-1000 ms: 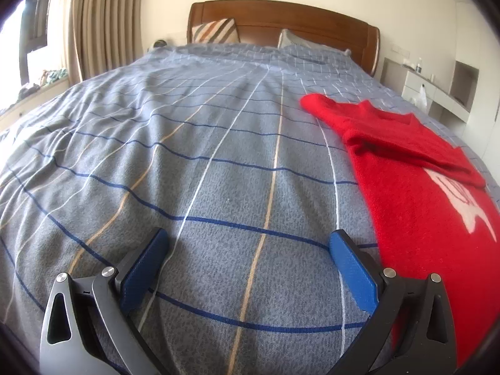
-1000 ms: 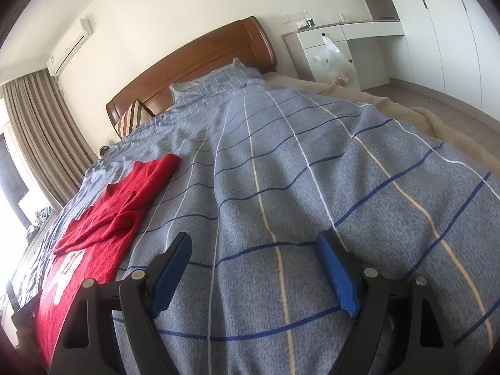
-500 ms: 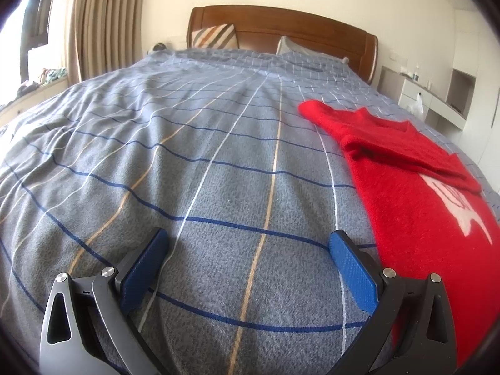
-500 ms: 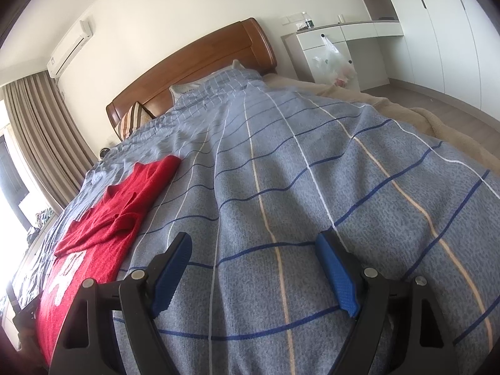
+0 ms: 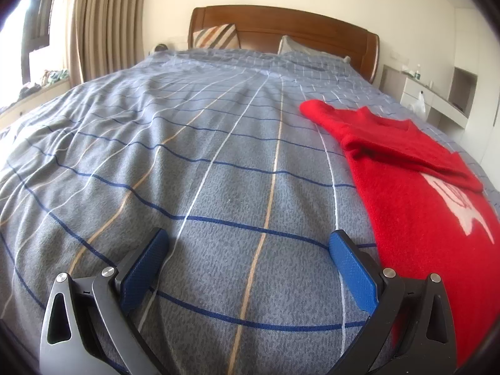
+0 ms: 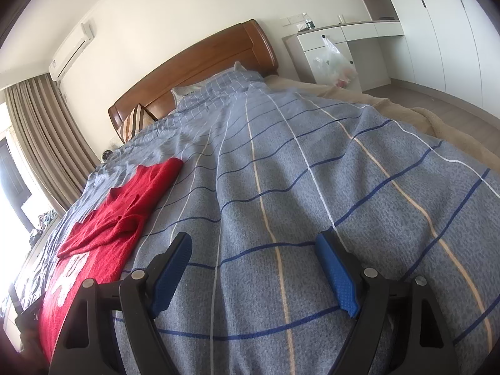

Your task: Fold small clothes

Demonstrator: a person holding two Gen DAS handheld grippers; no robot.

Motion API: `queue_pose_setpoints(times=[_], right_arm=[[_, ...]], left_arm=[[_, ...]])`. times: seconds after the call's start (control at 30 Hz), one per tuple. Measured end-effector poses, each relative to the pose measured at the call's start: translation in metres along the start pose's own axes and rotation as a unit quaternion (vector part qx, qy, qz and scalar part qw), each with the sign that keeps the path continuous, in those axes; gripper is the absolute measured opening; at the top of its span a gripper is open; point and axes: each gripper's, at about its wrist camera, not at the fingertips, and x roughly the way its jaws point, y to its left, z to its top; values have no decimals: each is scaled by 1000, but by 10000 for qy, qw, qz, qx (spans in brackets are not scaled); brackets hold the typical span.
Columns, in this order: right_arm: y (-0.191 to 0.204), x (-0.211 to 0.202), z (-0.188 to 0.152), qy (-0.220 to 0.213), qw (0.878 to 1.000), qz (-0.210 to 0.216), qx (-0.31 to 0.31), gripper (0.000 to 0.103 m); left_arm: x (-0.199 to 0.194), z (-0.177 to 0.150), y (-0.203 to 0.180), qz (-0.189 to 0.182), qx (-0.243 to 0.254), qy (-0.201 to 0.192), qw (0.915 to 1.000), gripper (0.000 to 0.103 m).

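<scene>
**On the bed: one red garment, two sets of tongs standing released**

On the bed [image 5: 187, 156], covered by a grey-blue checked bedspread [image 6: 312, 187] with dark blue, white and tan lines, one red sweater [image 5: 422, 212] is laid flat. A white motif is seen on its front, and a sleeve is folded across its upper part. The sweater is placed lengthwise along the bed, its collar end toward the wooden headboard [image 5: 297, 28].

Left tongs [image 5: 248, 265]: held over bare bedspread just beside the sweater's left edge, pointed toward the headboard. Blue pads are spread wide apart; nothing is gripped.

Right tongs [image 6: 253, 268]: held over bare bedspread on the sweater's other side, pointed toward the headboard. Blue pads are spread wide apart; nothing is gripped.

Against the headboard, a striped cushion [image 5: 215, 36] and a pillow [image 5: 293, 45] are noted. Beige curtains [image 5: 103, 22] are hung to the headboard's left; a white cabinet [image 6: 337, 43] with a plastic bag [image 6: 334, 65] hung from it is stood to its right.
</scene>
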Motion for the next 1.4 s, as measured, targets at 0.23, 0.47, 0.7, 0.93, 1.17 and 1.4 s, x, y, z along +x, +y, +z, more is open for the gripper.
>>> queue_pose_setpoints(times=[0.23, 0.47, 0.7, 0.93, 1.17, 1.4], right_arm=[[0, 0, 0, 1, 10000, 0, 0, 81], [0, 0, 0, 18, 10000, -23, -13, 81], [4, 3, 1, 60, 9999, -116, -67, 81], [5, 3, 1, 76, 9998, -143, -84, 81], [5, 4, 1, 75, 9998, -142, -84, 81], [5, 4, 1, 78, 9998, -144, -86, 81]], left_arm=[[-1, 1, -2, 60, 23, 19, 10000, 103], [-1, 1, -2, 78, 28, 14, 10000, 103], [-1, 1, -2, 82, 28, 19, 10000, 103], [-2, 1, -2, 90, 32, 22, 10000, 103], [-1, 1, -2, 112, 34, 20, 9999, 103], [-2, 2, -1, 139, 39, 17, 9999, 103]])
